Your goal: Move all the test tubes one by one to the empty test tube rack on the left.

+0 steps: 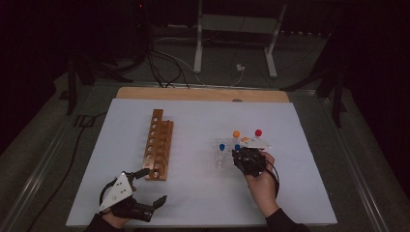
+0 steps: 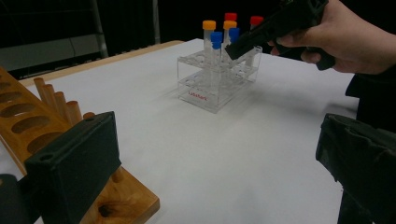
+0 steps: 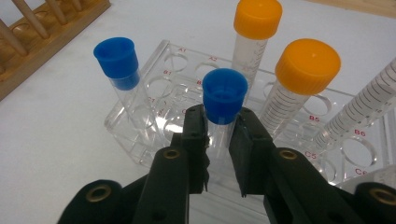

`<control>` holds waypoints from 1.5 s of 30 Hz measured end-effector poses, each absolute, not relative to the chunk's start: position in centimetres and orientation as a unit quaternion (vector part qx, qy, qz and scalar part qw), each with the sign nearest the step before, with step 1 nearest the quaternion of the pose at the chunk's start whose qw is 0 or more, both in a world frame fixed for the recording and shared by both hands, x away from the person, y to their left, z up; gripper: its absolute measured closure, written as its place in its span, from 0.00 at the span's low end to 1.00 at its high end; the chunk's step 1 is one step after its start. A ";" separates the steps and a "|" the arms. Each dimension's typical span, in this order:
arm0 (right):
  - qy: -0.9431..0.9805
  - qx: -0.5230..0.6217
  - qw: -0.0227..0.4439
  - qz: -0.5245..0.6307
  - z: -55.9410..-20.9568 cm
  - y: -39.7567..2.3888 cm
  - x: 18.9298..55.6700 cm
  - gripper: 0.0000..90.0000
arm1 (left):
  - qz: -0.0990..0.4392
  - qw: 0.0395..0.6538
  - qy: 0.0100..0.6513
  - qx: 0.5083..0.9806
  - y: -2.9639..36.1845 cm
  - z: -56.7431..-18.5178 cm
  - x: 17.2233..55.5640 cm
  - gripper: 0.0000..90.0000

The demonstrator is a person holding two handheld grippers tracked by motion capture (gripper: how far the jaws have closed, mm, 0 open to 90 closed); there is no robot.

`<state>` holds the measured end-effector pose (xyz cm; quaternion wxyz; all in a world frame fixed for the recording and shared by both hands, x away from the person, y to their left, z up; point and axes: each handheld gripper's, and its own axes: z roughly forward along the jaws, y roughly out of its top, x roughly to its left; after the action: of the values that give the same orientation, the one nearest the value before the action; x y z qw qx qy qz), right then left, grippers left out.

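A clear plastic tube rack (image 1: 223, 159) stands right of the table's middle and holds several capped tubes. In the right gripper view, my right gripper (image 3: 219, 128) is shut on a blue-capped tube (image 3: 224, 94) just under its cap, and the tube stands upright in the rack (image 3: 140, 135). Beside it stand another blue-capped tube (image 3: 116, 58) and two orange-capped tubes (image 3: 257, 18) (image 3: 307, 65). From the high view, my right gripper (image 1: 240, 155) sits at the rack's near side. My left gripper (image 1: 152, 186) stands open and holds nothing, near the front left, close to the wooden rack (image 1: 158, 145).
The wooden rack (image 2: 28, 126) with its row of holes and pegs lies left of centre, its near end just beside my left jaw. A red-capped tube (image 1: 258, 132) stands at the clear rack's far right. White table surface (image 1: 203, 193) stretches between the two racks.
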<state>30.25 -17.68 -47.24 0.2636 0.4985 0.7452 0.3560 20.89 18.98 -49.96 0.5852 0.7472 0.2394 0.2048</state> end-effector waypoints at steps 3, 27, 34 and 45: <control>0.747 0.500 0.254 0.357 -47.1 -17.9 30.4 0.85 | 0.202 0.583 0.239 0.750 18.9 -50.0 20.9 0.01; 0.734 0.448 0.296 0.415 -41.9 -18.6 26.6 0.85 | 0.182 0.573 0.228 0.766 18.4 -49.1 20.7 0.01; 0.754 0.419 0.272 0.426 -41.4 -17.3 25.5 0.85 | 0.160 0.571 0.233 0.771 17.5 -48.1 20.9 0.01; 0.787 0.393 0.230 0.417 -43.1 -15.2 24.8 0.85 | 0.121 0.572 0.221 0.781 16.0 -46.3 21.9 0.01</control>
<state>24.82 -15.22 -43.06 0.2296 0.3928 0.7866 0.4174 21.85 16.00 -46.27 0.5718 0.7807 0.2210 0.1214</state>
